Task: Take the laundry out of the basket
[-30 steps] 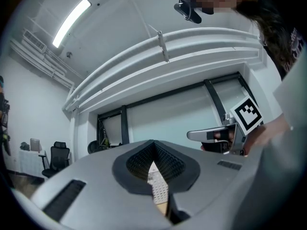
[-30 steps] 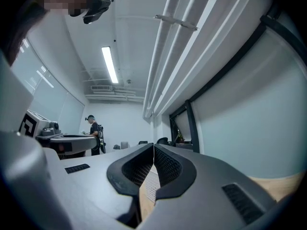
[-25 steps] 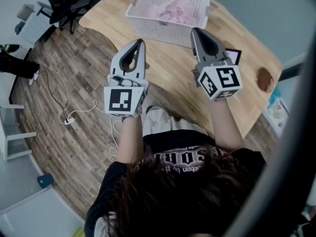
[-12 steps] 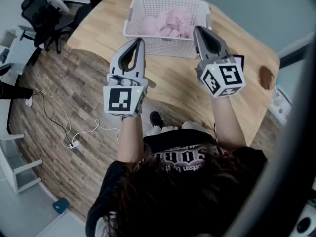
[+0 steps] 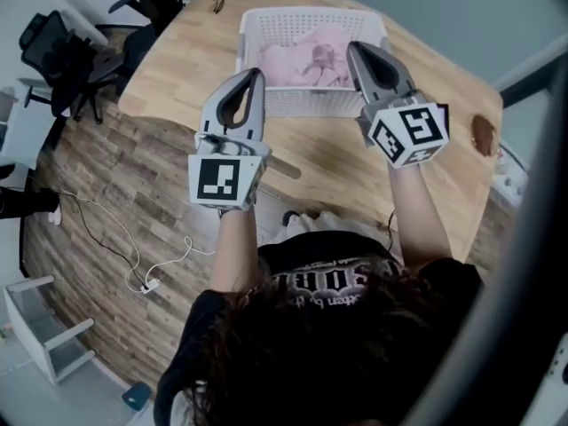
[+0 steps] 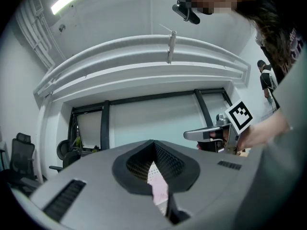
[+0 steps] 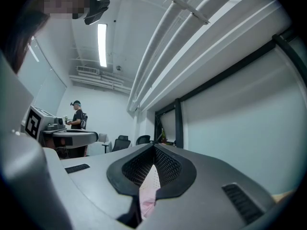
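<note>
A white perforated basket (image 5: 311,103) stands on the wooden table (image 5: 328,153), with pink laundry (image 5: 306,60) heaped inside. My left gripper (image 5: 256,74) is shut and empty, its tip just short of the basket's front left corner. My right gripper (image 5: 357,48) is also shut and empty, with its tip over the basket's front rim, next to the pink cloth. In the left gripper view, the left gripper (image 6: 153,142) points nearly level and pink cloth (image 6: 159,188) shows through the gap below its jaws. The right gripper (image 7: 154,146) shows the same pink laundry (image 7: 147,193).
A brown object (image 5: 484,133) lies near the table's right edge and a small dark item (image 5: 218,0) at its far left corner. Black office chairs (image 5: 71,51) and floor cables (image 5: 151,269) are to the left. A person (image 7: 76,114) stands far off.
Both grippers have moved forward towards the basket. The right tip, earlier short of the basket, is now over its front rim. The jaws have stayed shut.
</note>
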`<state>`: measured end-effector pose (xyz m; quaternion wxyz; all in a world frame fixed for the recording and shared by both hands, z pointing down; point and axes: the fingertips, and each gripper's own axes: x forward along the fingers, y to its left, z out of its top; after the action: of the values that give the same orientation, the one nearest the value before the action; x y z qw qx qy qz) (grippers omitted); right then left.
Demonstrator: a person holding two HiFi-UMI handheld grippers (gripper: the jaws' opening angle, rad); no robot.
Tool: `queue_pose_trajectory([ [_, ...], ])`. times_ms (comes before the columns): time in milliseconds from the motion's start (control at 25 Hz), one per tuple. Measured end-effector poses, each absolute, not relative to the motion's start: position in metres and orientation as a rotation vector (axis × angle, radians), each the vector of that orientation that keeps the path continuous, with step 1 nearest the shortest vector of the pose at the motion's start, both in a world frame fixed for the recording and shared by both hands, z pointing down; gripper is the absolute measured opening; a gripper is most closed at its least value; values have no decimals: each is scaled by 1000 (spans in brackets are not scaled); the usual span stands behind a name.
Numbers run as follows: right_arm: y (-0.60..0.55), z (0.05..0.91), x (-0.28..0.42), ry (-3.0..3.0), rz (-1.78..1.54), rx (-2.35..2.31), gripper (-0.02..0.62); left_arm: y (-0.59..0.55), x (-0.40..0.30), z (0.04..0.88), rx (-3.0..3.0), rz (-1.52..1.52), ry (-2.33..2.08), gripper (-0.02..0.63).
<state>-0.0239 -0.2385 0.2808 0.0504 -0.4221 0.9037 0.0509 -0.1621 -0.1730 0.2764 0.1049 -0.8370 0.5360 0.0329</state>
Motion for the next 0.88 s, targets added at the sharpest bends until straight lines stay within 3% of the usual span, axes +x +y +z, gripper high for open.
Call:
queue_pose_trajectory([
  [440, -268, 277, -45, 2808, 159, -1207, 29, -205, -178, 273, -2535, 91, 1451, -3],
  [880, -293, 292, -85, 3101, 261, -771, 32, -241, -177, 273, -2553, 93, 1447, -3],
])
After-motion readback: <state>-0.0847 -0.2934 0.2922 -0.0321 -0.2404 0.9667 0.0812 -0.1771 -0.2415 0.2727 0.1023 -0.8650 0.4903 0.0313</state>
